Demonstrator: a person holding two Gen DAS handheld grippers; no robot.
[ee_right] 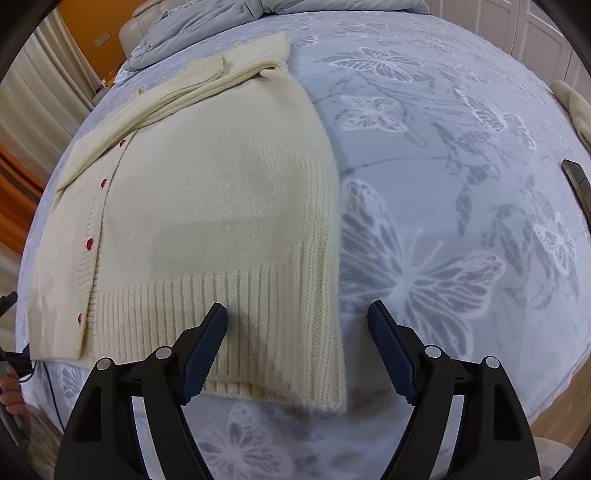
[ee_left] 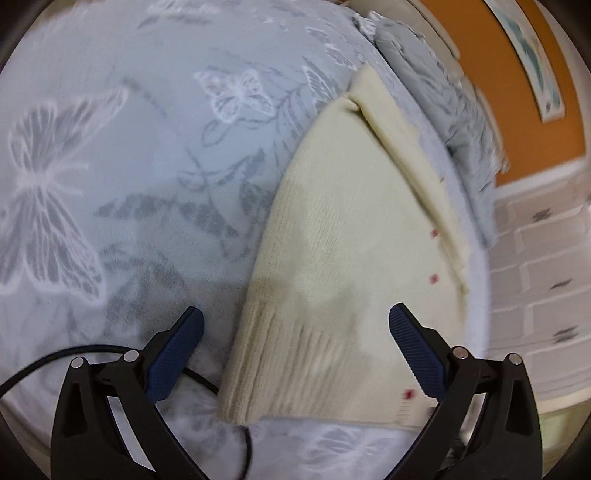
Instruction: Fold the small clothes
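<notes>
Left tool point(ee_left: 295, 321) hangs with its jaws spread wide and nothing between the pads, low over the ribbed hem of the cardigan point(ee_left: 354, 266). Its left pad sits above bare blanket point(ee_left: 110, 147), just off the hem's corner; its right pad is above the knit near the red buttons point(ee_left: 432, 278). A black cable point(ee_left: 37, 363) runs across the blanket under the tool.

Right tool point(ee_right: 297, 317) is likewise spread wide and holds nothing. Its left pad is over the ribbed hem, its right pad over blanket just past the cardigan's point(ee_right: 221, 206) right side edge, so that bottom corner point(ee_right: 332, 402) lies between the two.

On the bed the cream cardigan lies flat, hem toward both tools, with a sleeve point(ee_right: 177, 92) folded across the upper part and the button band point(ee_right: 92, 236) down its left side in the right wrist view. Beyond its far end is a rumpled grey quilt point(ee_right: 192, 26).

To the right of the cardigan, in the right wrist view, lies a broad stretch of butterfly-print blanket point(ee_right: 443, 184). The cardigan's left side reaches close to the bed's edge; past it are tiled floor point(ee_left: 535, 258) and an orange wall point(ee_left: 491, 55)
</notes>
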